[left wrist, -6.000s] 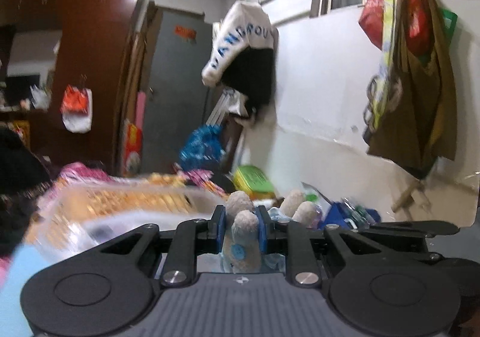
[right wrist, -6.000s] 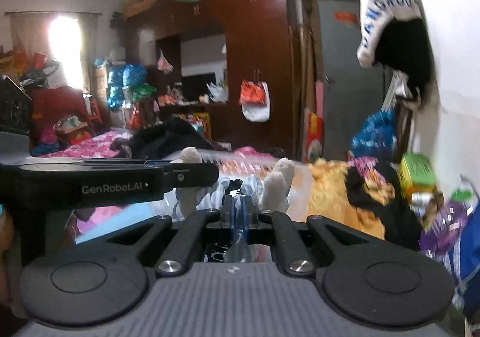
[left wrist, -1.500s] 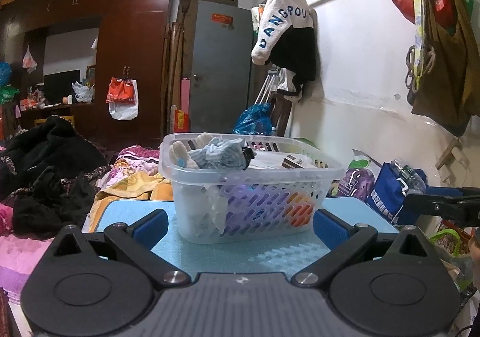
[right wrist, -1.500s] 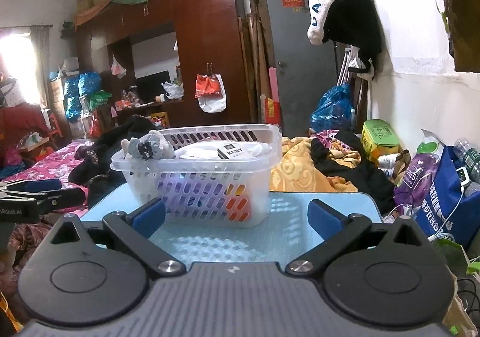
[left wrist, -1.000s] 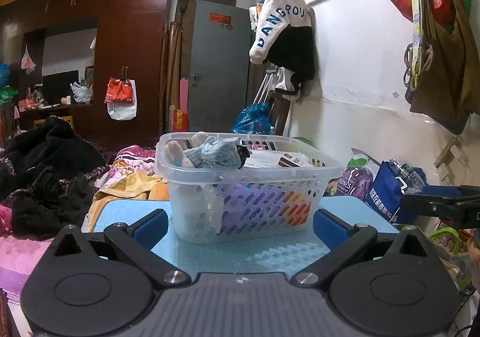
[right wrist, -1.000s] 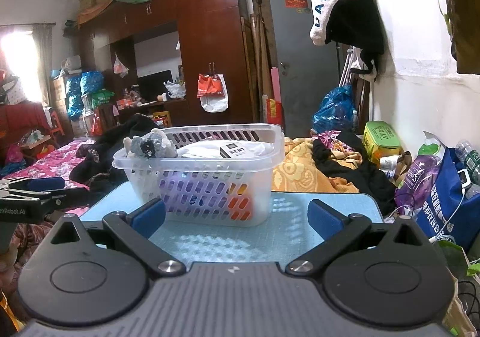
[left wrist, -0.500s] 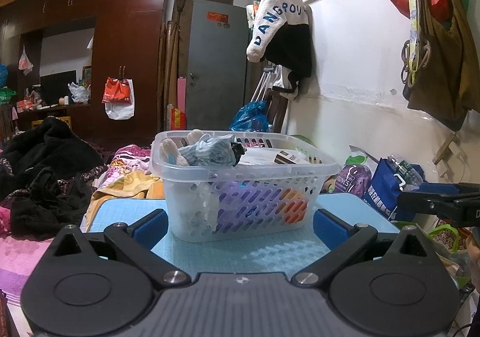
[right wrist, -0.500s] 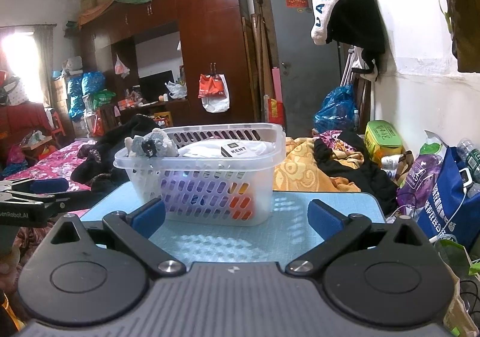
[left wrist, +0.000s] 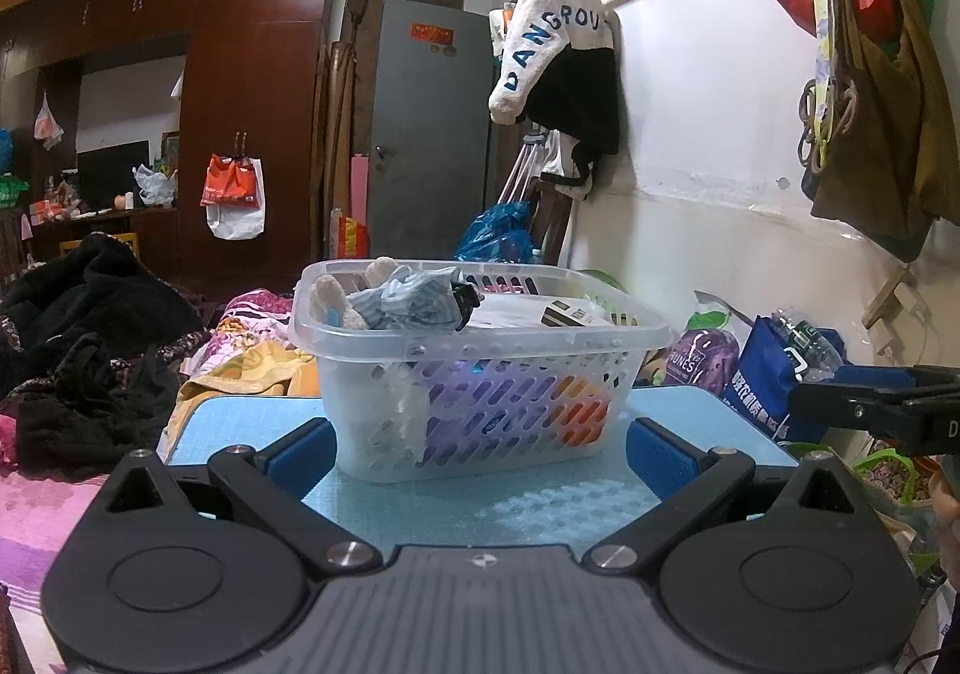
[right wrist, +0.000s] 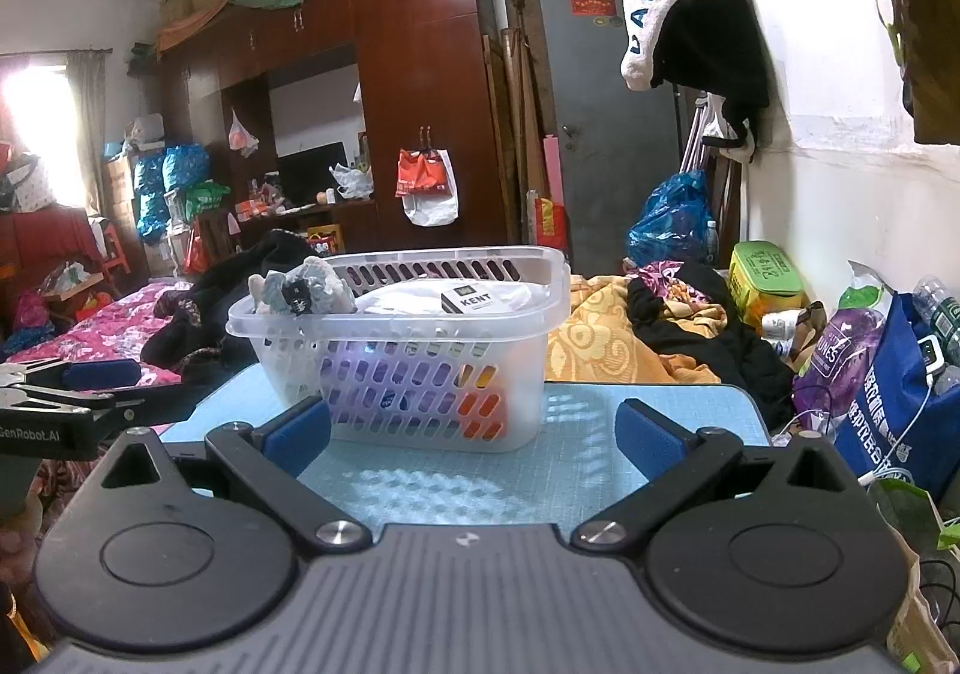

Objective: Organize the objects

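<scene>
Left wrist view: my left gripper (left wrist: 480, 449) and right gripper (right wrist: 474, 434) gape empty; overfilled basket (left wrist: 480, 335) (plush toy (left wrist: 390, 299) topmost) could spill if nudged.

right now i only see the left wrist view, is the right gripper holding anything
Observer: No. In the right wrist view the right gripper is open, with nothing between its pads.
Operator: what's that white box in the basket
Observer: From this side its label reads KENT. The box lies on top of the things in the basket.
Operator: anything past the basket on the wall side
Observer: A green-lidded tin sits among the clothes near the wall, apart from the basket.
</scene>
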Tool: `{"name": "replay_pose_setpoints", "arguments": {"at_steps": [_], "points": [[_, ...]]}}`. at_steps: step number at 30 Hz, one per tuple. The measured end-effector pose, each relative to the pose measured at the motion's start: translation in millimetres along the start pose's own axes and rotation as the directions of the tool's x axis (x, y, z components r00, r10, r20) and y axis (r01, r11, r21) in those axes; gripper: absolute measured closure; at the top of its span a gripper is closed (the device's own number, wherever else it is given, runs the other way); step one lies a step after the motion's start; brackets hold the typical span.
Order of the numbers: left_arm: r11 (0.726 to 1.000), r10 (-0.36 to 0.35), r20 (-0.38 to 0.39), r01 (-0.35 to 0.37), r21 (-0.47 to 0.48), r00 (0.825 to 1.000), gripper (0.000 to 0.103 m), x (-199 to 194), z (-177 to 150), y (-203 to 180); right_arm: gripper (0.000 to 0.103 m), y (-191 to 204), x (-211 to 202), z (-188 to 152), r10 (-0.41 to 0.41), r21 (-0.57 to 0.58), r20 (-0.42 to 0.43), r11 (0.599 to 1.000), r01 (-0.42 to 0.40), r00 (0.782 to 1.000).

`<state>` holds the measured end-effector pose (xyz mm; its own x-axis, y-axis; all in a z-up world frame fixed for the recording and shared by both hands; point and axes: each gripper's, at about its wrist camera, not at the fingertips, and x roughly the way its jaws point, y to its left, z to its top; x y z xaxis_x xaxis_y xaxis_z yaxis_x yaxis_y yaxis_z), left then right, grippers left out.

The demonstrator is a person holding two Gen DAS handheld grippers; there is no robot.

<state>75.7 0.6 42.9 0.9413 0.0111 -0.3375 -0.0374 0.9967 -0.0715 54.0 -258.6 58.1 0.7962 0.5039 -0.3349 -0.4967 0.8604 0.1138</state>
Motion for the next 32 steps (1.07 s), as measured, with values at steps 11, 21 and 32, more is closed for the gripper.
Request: {"name": "replay_pose_setpoints", "arguments": {"at_steps": [11,21,32], "points": [[1.000,-0.009,-0.005,0.009,0.010,1.000,0.000,2.8,-2.1,-4.8,0.000,0.3,-0.9,-0.5,-0.001,-0.003,0.000,1.000,0.001,1.000],[1.000,-0.011,-0.006,0.011,0.005,1.000,0.000,4.3,-1.8,-5.4,0.000,0.9,-1.0,-0.9,-0.001,-0.004,0.000,1.000,0.001,1.000],[1.000,-0.003,0.009,0.003,0.020,1.000,0.000,4.8,-4.6,-7.7,0.000,1.5,1.3,-3.2,0.001,-0.007,-0.005,1.000,-0.001,1.000]]}}
